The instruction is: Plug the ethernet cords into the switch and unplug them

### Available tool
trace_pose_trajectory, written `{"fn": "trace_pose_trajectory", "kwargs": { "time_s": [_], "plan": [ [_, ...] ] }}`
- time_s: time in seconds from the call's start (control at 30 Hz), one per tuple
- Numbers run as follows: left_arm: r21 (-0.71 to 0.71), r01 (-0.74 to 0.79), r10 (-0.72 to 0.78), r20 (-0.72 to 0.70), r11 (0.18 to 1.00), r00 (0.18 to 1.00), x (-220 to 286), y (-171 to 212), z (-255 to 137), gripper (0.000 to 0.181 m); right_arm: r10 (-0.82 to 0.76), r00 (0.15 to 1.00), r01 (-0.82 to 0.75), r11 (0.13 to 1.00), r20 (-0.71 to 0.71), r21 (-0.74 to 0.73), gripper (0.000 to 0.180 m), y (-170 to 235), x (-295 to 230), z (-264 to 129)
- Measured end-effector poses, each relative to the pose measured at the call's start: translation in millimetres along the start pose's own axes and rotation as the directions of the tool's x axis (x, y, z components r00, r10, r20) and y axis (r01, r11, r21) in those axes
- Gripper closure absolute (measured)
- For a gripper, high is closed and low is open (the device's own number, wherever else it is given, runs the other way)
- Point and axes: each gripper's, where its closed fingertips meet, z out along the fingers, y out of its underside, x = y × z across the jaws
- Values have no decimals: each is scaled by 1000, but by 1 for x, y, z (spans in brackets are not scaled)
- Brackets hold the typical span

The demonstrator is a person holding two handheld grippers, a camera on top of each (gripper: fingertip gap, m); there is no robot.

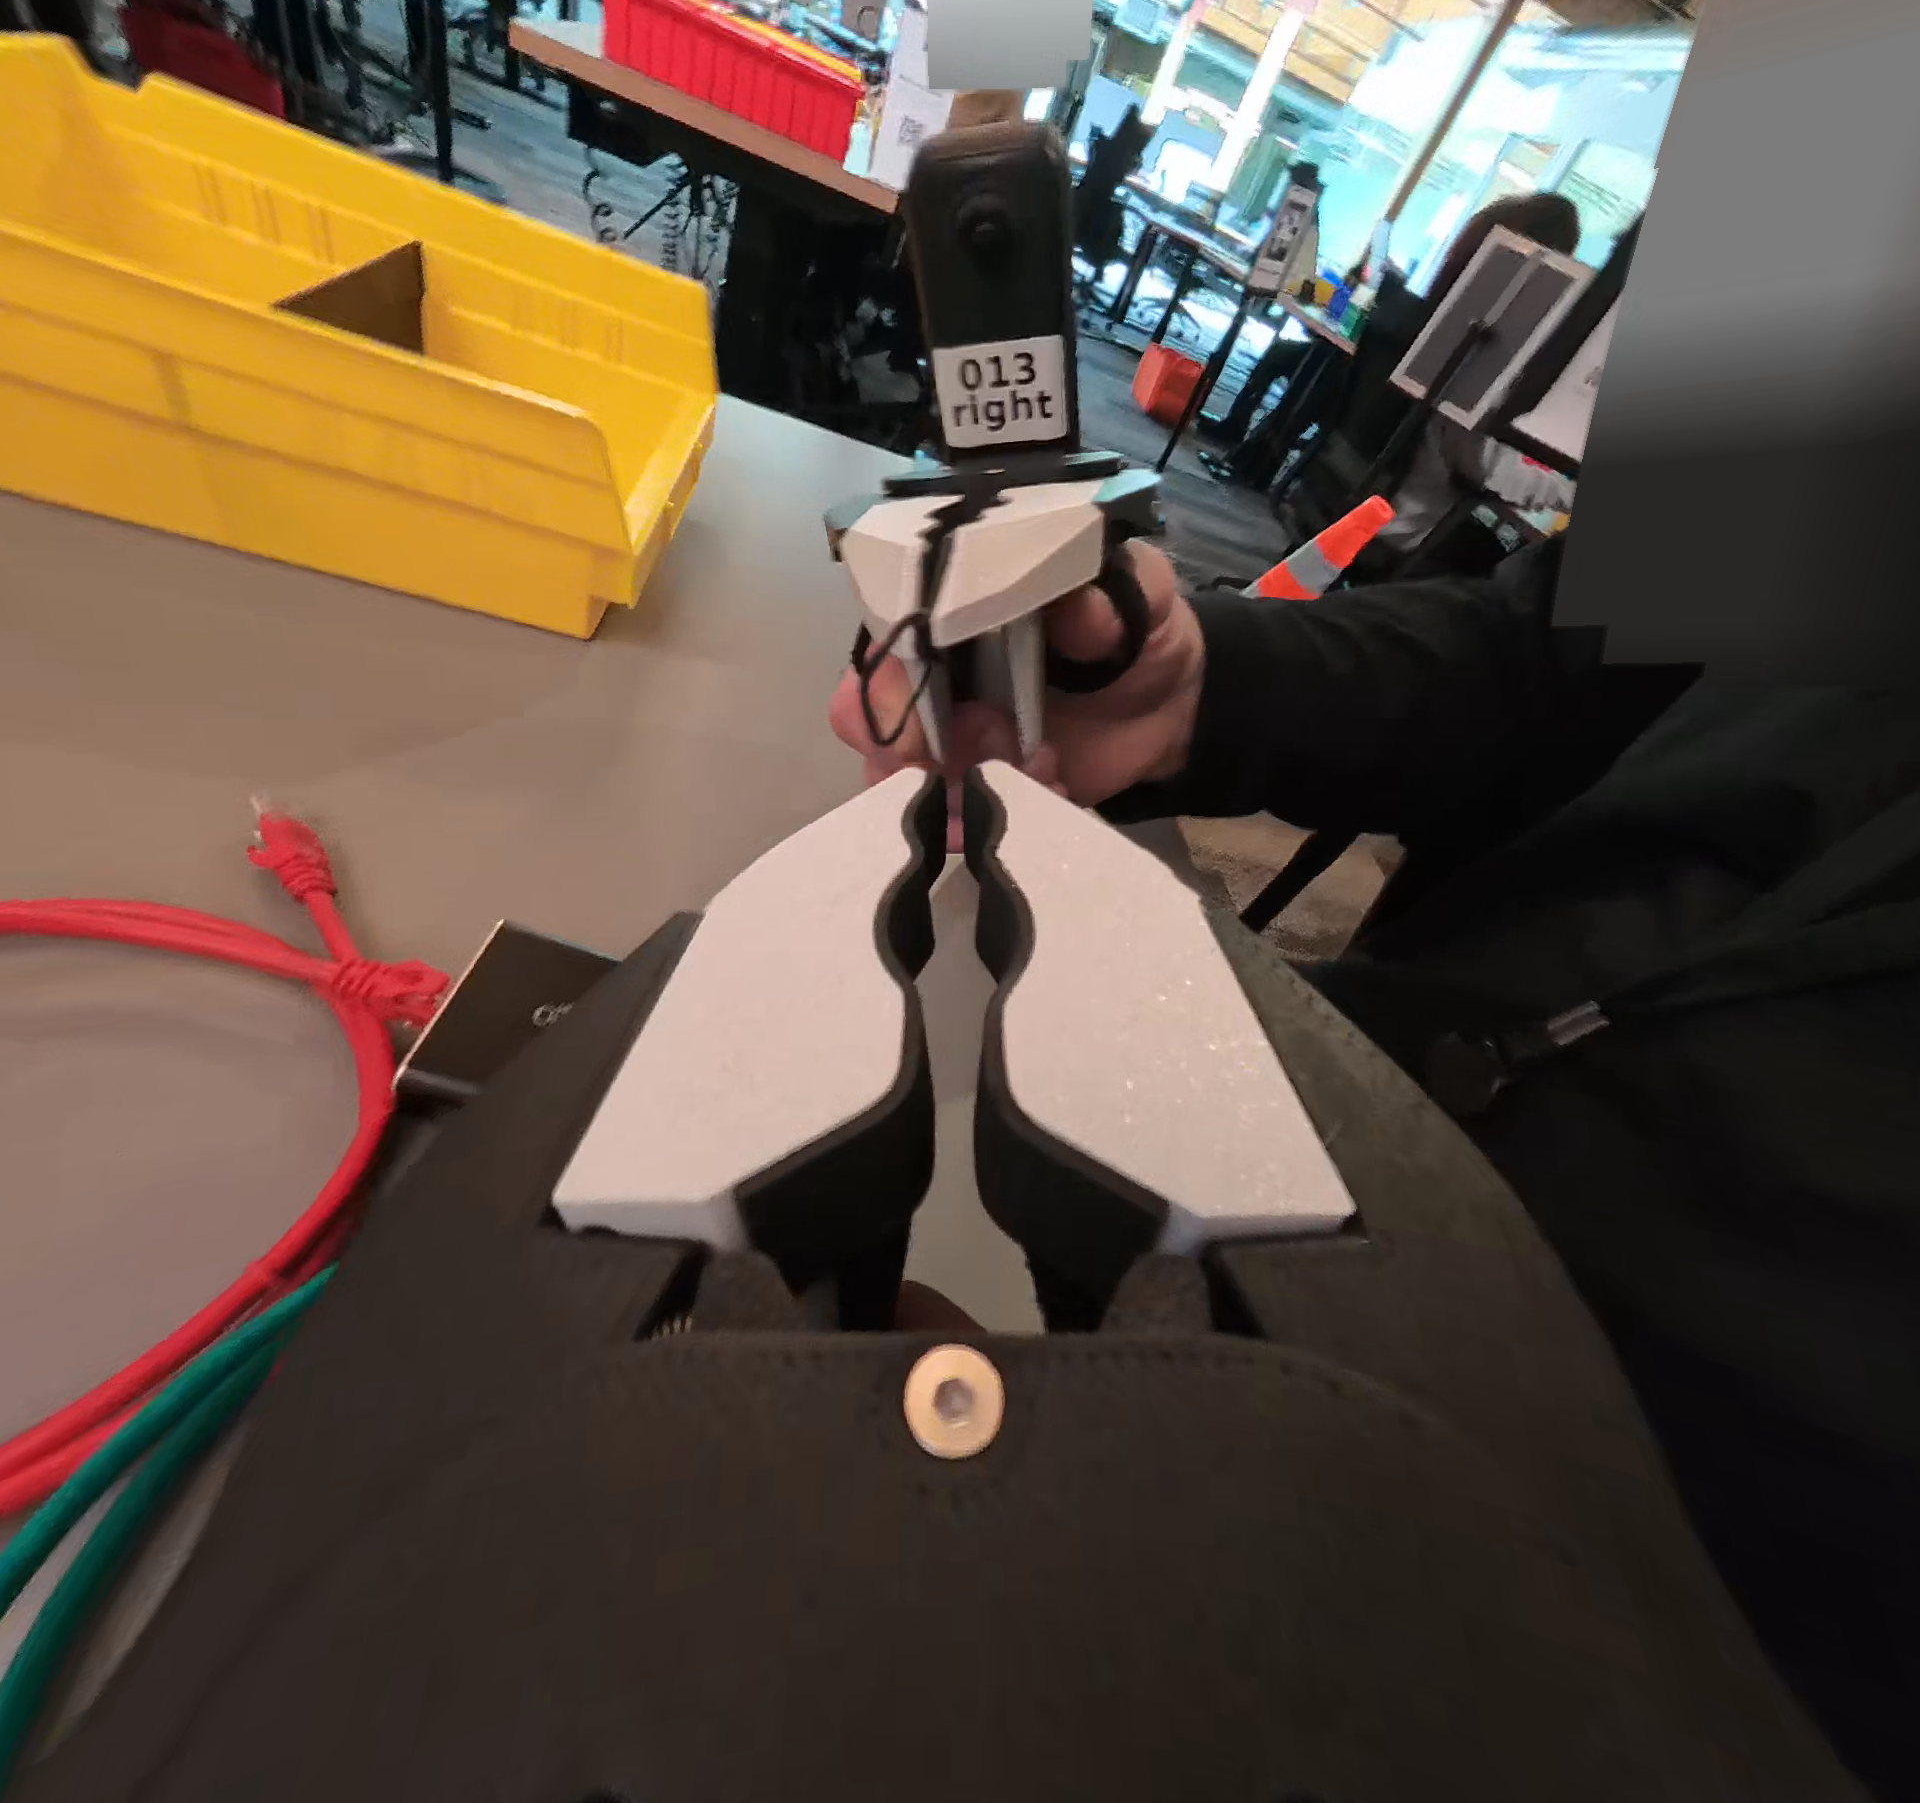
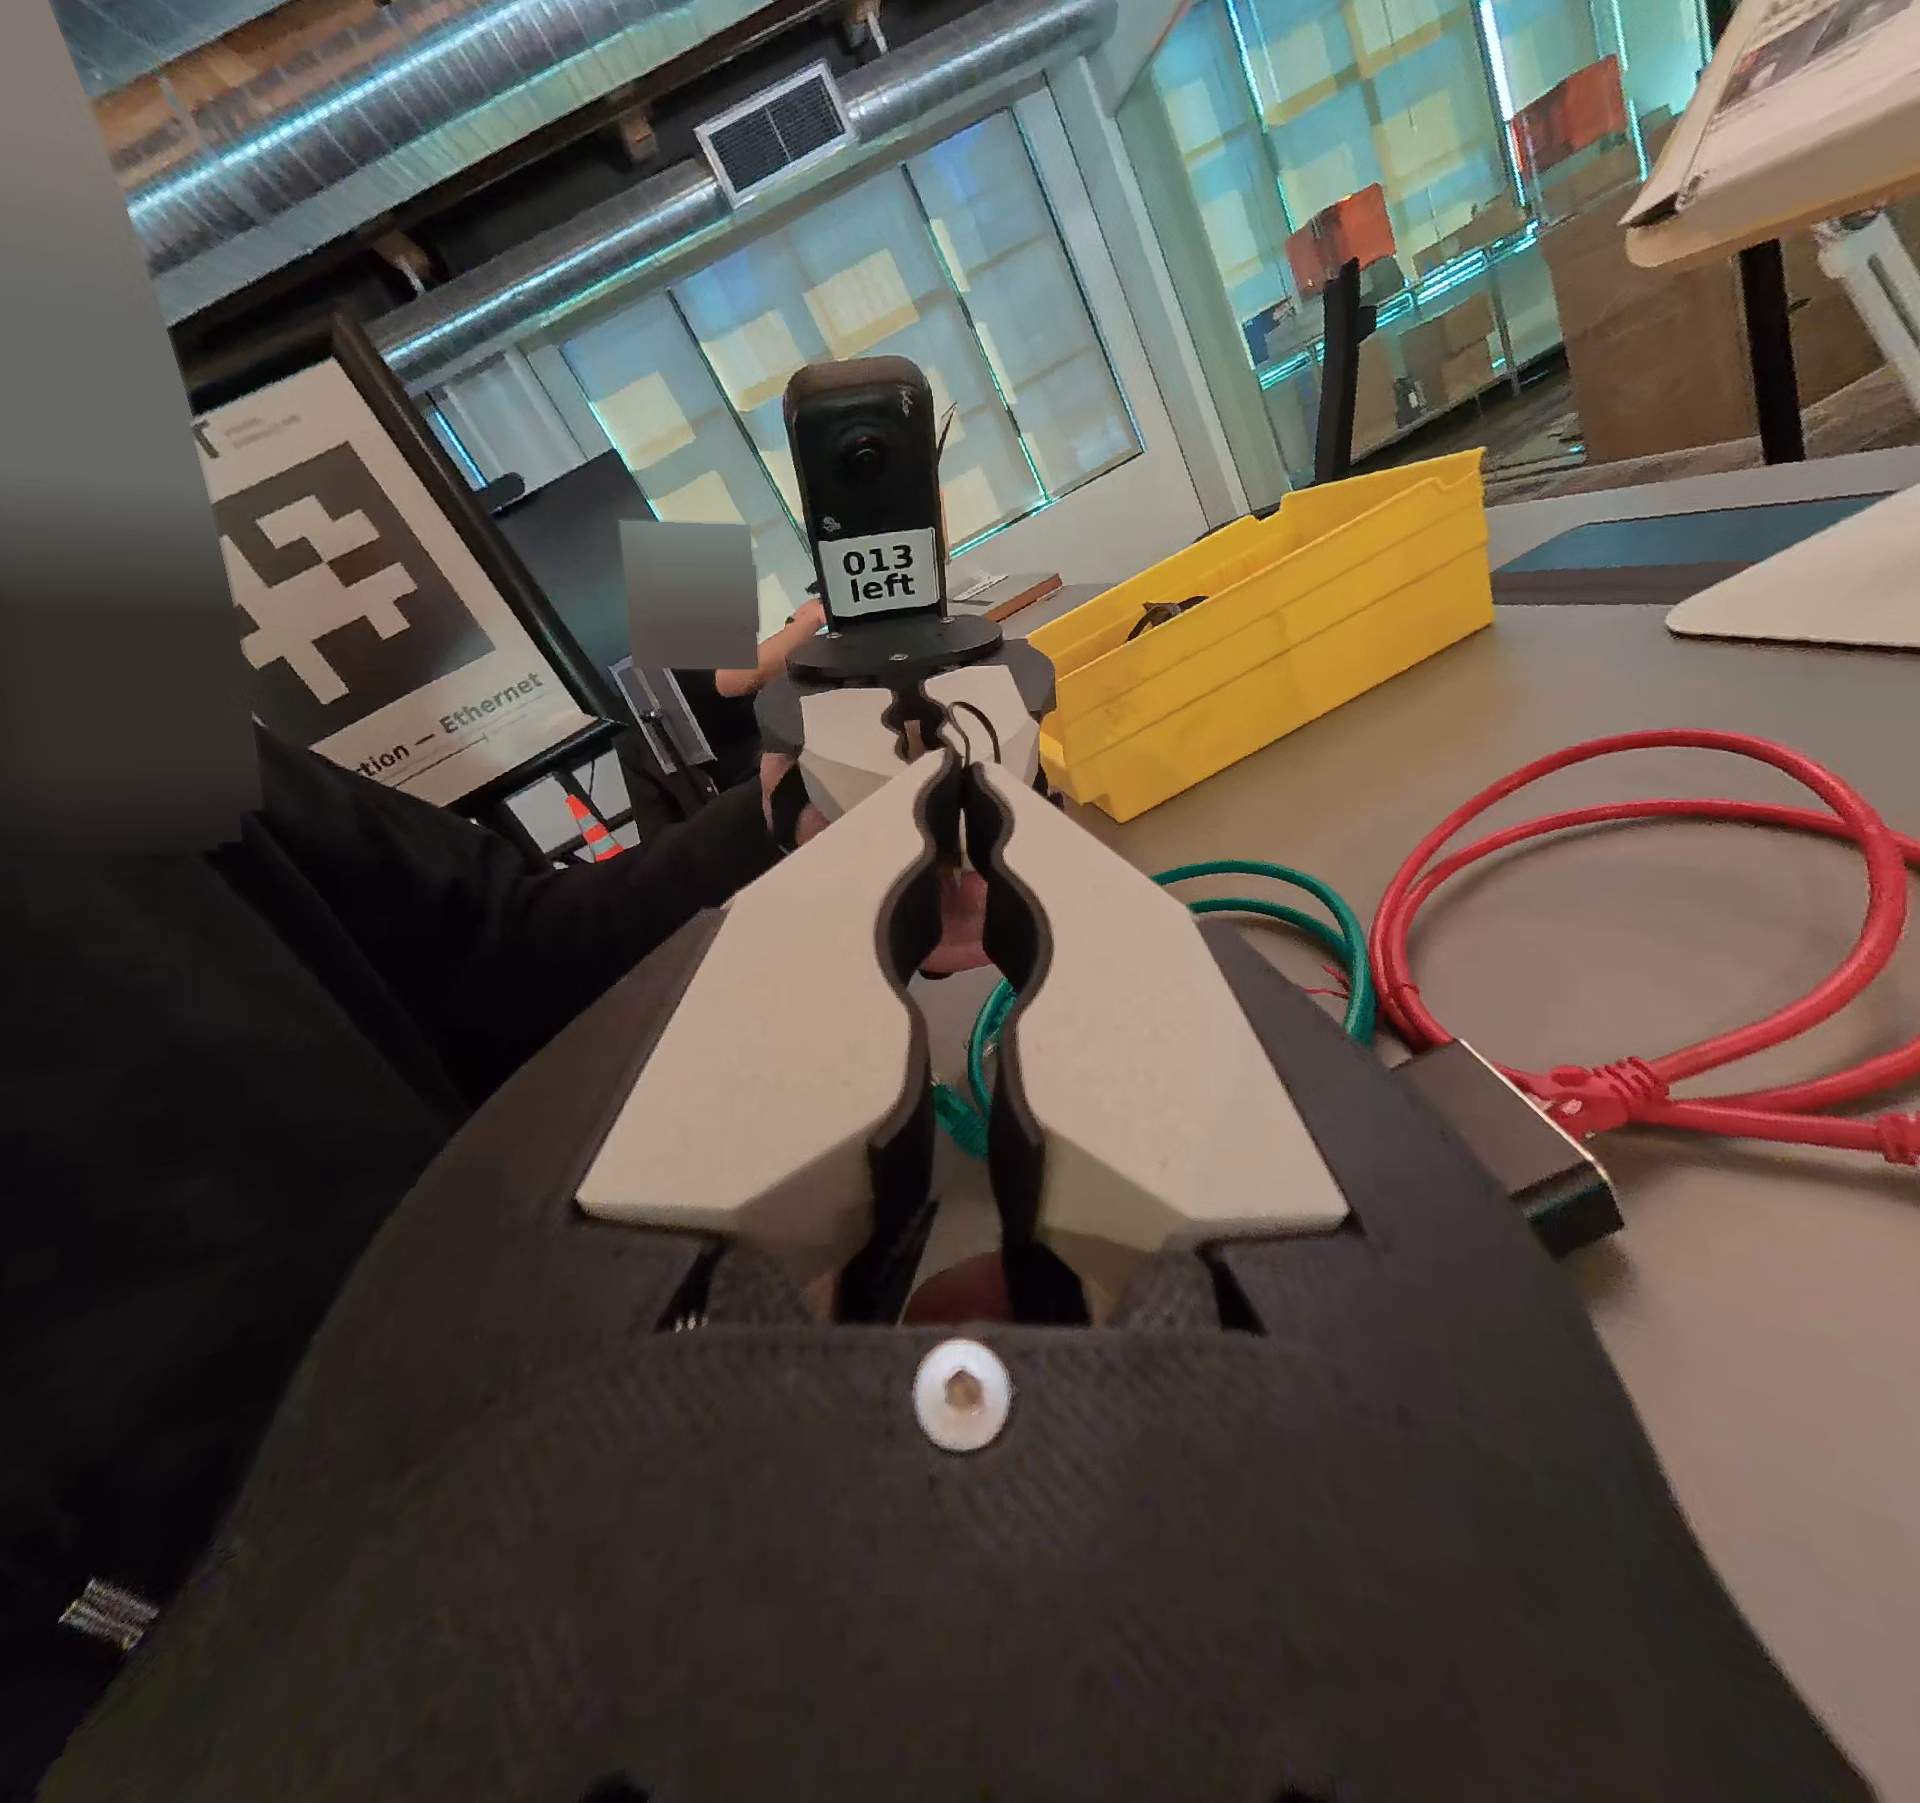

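My left gripper [image 1: 956,787] and right gripper [image 2: 961,777] are both shut and empty. They are held above the grey table, tip to tip, facing each other. The right gripper also shows in the left wrist view [image 1: 971,558], and the left gripper in the right wrist view [image 2: 914,725]. The black switch [image 1: 520,1005] [image 2: 1507,1130] lies on the table, partly hidden by my gripper bodies. One red plug [image 1: 400,990] [image 2: 1590,1093] sits at its port side. The other red plug [image 1: 281,839] lies loose on the table. The red cord [image 2: 1662,766] lies looped. A green cord [image 1: 156,1421] [image 2: 1288,912] lies beside it, its plug [image 2: 951,1119] loose.
A yellow bin [image 1: 364,423] [image 2: 1278,631] stands on the table beyond the cords. A white flat base [image 2: 1818,600] is at the far right. The table edge [image 1: 1195,828] runs close under the grippers. A person's dark sleeve [image 1: 1403,693] holds the right gripper. Left tips and right tips are each some 15 cm from the black switch [image 2: 1507,1130]. It is also in sight in the left wrist view [image 1: 490,982]. From either gripper's tips it is about 15 cm to the red plug [image 1: 400,990]. Look for it in the right wrist view [image 2: 1560,1082] too.
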Motion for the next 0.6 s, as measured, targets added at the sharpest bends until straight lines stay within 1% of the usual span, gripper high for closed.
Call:
{"fn": "trace_pose_trajectory", "kwargs": {
  "time_s": [0.13,0.23,0.3,0.37,0.4,0.5,0.6],
  "plan": [
    [33,24,-25,49,999,998,-12,0,-1,174,25,1000,-25,1000,0,-4,180,4,1,2],
    [38,7,-11,105,999,994,-21,0,-5,170,37,999,-38,999,23,24,180,-1,-4,2],
    [32,4,-8,115,999,993,-23,1,-7,160,65,997,-66,996,32,52,180,-6,-3,-1],
    [81,4,-14,123,997,992,-24,-6,-5,150,92,995,-94,993,37,72,180,-8,0,-3],
    [108,5,-17,108,994,994,-21,-9,-3,148,103,994,-106,991,41,76,180,-8,0,-3],
    [135,12,-25,94,991,995,-19,-10,4,152,129,990,-133,988,60,75,180,-5,-1,-1],
    [189,11,-21,48,982,999,-11,-15,7,168,145,986,-151,986,80,73,180,-4,-4,2]
  ]
}}
